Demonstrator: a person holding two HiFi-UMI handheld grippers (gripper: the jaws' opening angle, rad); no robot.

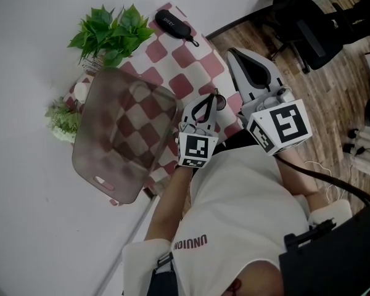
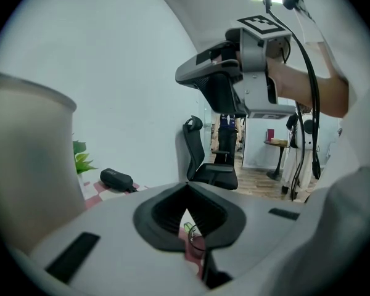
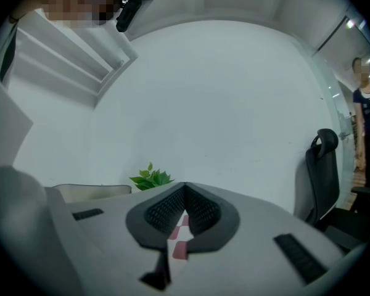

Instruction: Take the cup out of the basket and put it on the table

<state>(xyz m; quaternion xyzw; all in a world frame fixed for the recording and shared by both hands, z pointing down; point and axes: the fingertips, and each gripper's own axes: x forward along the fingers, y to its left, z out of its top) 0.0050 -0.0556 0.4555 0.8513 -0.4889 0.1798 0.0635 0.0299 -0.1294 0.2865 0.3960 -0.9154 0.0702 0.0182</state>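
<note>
Cup [image 1: 219,102], in the head view, showed as a small dark-rimmed round thing on the checked table [image 1: 172,60]. It was out of the basket [image 1: 98,147], which looked empty, and just beside the tips of my left gripper [image 1: 208,102]. It sat close to the table edge over the floor [image 1: 333,122], so I judged a nudge that way risky. The open room lay on the bare cloth between basket and case [image 1: 176,24]. My right gripper [image 1: 234,55] hung over that same edge, apart from everything. In the left gripper view the tongs [image 2: 187,187] were pressed together on nothing, and only a clear rim of the cup [image 2: 195,236] showed through the slit below them. I took it for glass: light, stiff, slippery and breakable, best pinched gently across the wall under the rim. In the right gripper view the tongs [image 3: 185,187] were likewise closed and empty, with the plant [image 3: 149,177] beyond them.
</note>
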